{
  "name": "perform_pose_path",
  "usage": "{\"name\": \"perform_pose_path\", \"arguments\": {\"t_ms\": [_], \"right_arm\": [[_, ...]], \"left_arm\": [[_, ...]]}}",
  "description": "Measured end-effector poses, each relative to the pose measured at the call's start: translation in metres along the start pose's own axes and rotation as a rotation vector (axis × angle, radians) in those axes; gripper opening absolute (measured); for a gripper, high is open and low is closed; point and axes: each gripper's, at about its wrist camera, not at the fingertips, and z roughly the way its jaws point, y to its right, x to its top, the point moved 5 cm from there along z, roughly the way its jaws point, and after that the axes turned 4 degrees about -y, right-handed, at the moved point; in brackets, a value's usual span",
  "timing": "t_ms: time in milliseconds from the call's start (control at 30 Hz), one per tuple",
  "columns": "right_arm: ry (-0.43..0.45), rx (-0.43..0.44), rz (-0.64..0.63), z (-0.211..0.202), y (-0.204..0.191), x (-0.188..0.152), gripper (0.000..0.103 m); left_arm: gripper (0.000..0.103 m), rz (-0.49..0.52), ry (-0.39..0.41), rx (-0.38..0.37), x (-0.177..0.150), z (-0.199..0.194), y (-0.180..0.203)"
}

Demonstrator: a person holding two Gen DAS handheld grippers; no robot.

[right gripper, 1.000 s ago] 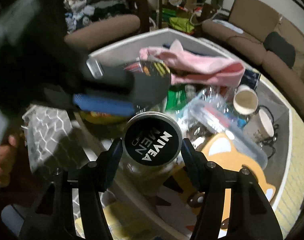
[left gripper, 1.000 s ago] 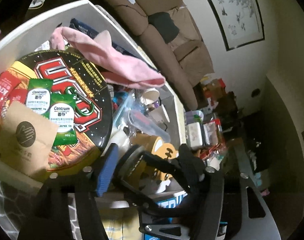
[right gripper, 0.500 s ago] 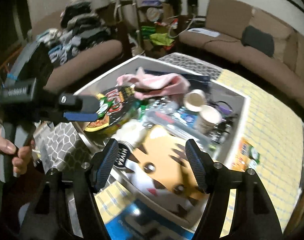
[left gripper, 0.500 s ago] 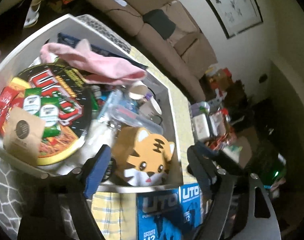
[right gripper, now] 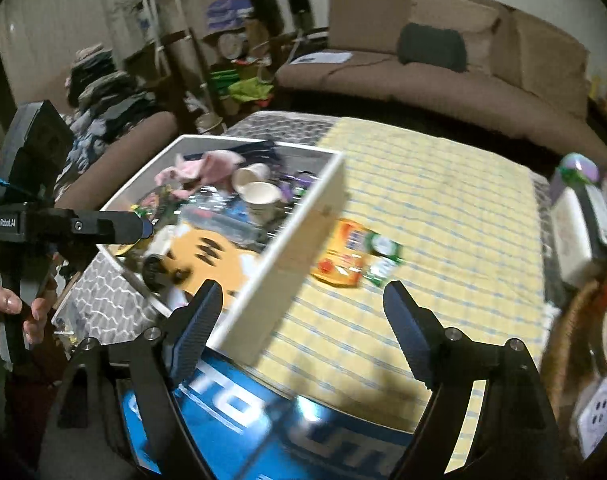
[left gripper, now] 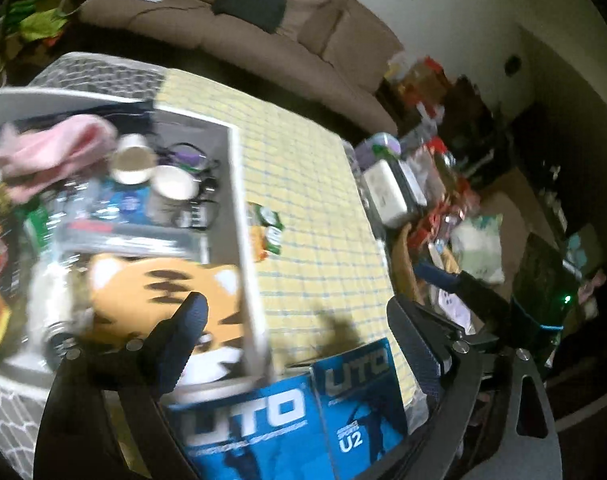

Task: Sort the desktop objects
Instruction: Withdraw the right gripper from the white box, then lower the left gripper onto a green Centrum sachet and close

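Hanging above the near edge of the yellow checked tablecloth (right gripper: 443, 216), the left gripper (left gripper: 303, 344) and right gripper (right gripper: 303, 320) both stood wide with nothing between their pads, their jaws having just been opening. A white rectangular storage box (right gripper: 299, 240) held an orange tiger-face plush (left gripper: 159, 280), a pink cloth (left gripper: 51, 152) and two paper cups (right gripper: 255, 188). Two small snack packets (right gripper: 355, 256) lay just beside the box.

Glossy blue box (left gripper: 287, 412), woven tablecloth (left gripper: 311, 184)
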Motion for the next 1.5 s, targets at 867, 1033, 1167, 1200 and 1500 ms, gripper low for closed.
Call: {"name": "perform_pose_path", "arguments": {"t_ms": [867, 1033, 1167, 1200, 1500], "right_arm": [[-0.085, 0.160, 0.148, 0.083, 0.154, -0.064, 0.050], [-0.091, 0.189, 0.150, 0.104, 0.161, -0.052, 0.050], [-0.085, 0.215, 0.158, 0.113, 0.162, -0.053, 0.050], [-0.089, 0.220, 0.156, 0.115, 0.162, -0.055, 0.050], [-0.113, 0.213, 0.156, 0.127, 0.160, -0.051, 0.051]], "left_arm": [[0.064, 0.798, -0.579, 0.613, 0.088, 0.262, 0.041], [0.065, 0.854, -0.642, 0.627, 0.082, 0.291, 0.026], [0.065, 0.882, -0.663, 0.616, 0.082, 0.306, 0.019], [0.063, 0.872, -0.663, 0.605, 0.085, 0.307, 0.019], [0.011, 0.690, -0.662, 0.385, 0.084, 0.299, 0.033]]}}
